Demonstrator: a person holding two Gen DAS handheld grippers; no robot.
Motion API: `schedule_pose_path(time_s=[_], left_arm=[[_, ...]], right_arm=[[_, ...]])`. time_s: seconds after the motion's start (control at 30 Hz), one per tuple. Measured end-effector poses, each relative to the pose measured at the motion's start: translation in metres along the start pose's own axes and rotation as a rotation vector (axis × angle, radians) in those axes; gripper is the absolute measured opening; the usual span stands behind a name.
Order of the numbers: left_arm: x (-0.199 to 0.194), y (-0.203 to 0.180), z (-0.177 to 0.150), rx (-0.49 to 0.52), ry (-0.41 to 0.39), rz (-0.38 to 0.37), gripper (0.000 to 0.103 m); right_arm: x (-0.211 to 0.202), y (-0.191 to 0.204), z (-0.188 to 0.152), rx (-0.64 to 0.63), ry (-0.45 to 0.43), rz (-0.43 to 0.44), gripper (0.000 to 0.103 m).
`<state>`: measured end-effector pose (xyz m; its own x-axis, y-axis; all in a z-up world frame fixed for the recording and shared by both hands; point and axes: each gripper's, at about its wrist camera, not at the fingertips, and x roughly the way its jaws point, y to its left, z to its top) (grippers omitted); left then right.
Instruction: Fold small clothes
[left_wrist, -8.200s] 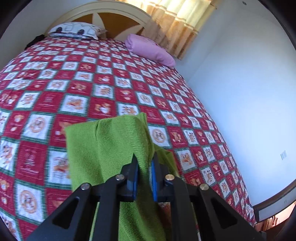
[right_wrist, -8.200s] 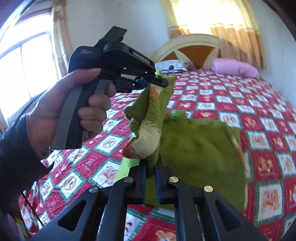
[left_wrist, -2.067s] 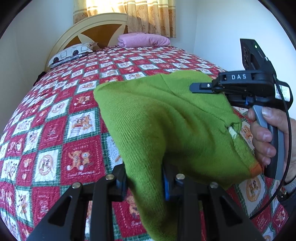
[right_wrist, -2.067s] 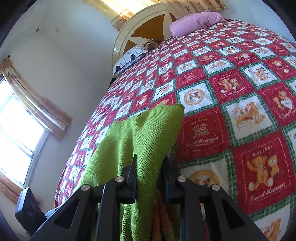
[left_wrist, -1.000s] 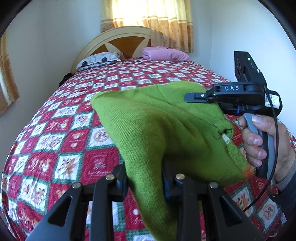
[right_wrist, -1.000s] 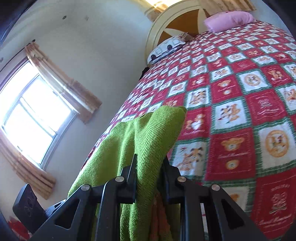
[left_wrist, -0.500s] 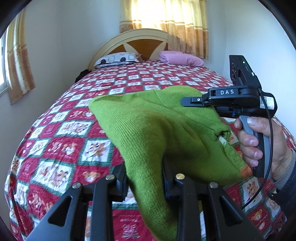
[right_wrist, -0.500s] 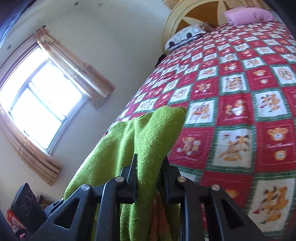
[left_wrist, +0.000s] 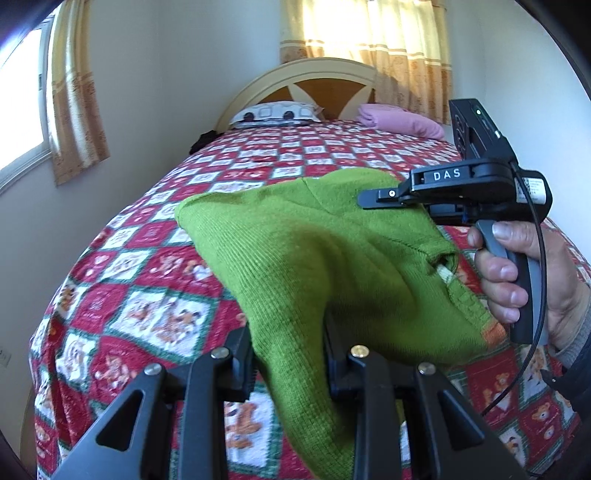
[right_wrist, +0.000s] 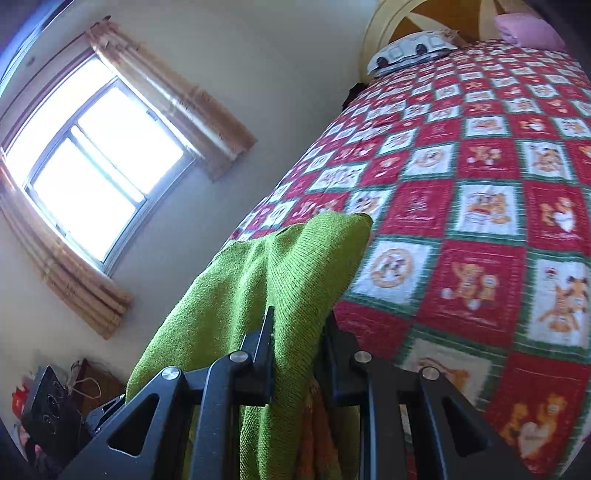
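Green ribbed-knit garment (left_wrist: 295, 258) is held up in the air above the bed with the red, white and green teddy-bear patchwork quilt (left_wrist: 147, 295); slung between the two tools, it does not lie on the quilt.

Left hand-held gripper (left_wrist: 288, 354): jaws narrowly parted, clamped on a bunched fold of the green knit. Cloth fills the gap between the pads and hangs down below them.

Right hand-held gripper (right_wrist: 299, 336): jaws likewise nearly closed, pinching another thick fold of the same garment. In the right wrist view the knit rises over the fingers to a rounded peak and drapes away to the lower left. An orange patterned part of the garment shows just under the jaws.

In the left wrist view the right tool's black body, marked "DAS", reaches in from the right edge, its tip over the far edge of the garment. A person's hand (left_wrist: 517, 273) grips its grey handle; a black cable runs down from it. An orange-trimmed edge of the garment hangs near that hand.

Far end of bed: cream arched headboard (left_wrist: 317, 74), white printed pillow (left_wrist: 277, 112), pink pillow (left_wrist: 402, 122). Curtained window (right_wrist: 92, 177) on the side wall.
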<state>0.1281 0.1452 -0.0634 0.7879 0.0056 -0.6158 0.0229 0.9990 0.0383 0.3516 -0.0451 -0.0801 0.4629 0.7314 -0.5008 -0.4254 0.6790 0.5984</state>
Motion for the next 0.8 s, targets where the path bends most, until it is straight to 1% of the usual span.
schedule_pose_path(time_s=[0.1, 0.23, 0.63, 0.8], left_arm=[[-0.001, 0.009, -0.006, -0.006, 0.001, 0.023, 0.029], [-0.001, 0.019, -0.01, -0.028, 0.005, 0.035, 0.029], [0.003, 0.038, -0.028, -0.042, 0.021, 0.079, 0.029], [0.006, 0.044, -0.037, -0.054, 0.04, 0.093, 0.03]], right_arm=[[0.015, 0.011, 0.0, -0.021, 0.022, 0.003, 0.022], [0.032, 0.02, -0.002, -0.034, 0.045, 0.013, 0.022], [0.068, 0.036, -0.005, -0.061, 0.105, 0.02, 0.022], [0.087, 0.041, -0.008, -0.069, 0.137, 0.017, 0.022]])
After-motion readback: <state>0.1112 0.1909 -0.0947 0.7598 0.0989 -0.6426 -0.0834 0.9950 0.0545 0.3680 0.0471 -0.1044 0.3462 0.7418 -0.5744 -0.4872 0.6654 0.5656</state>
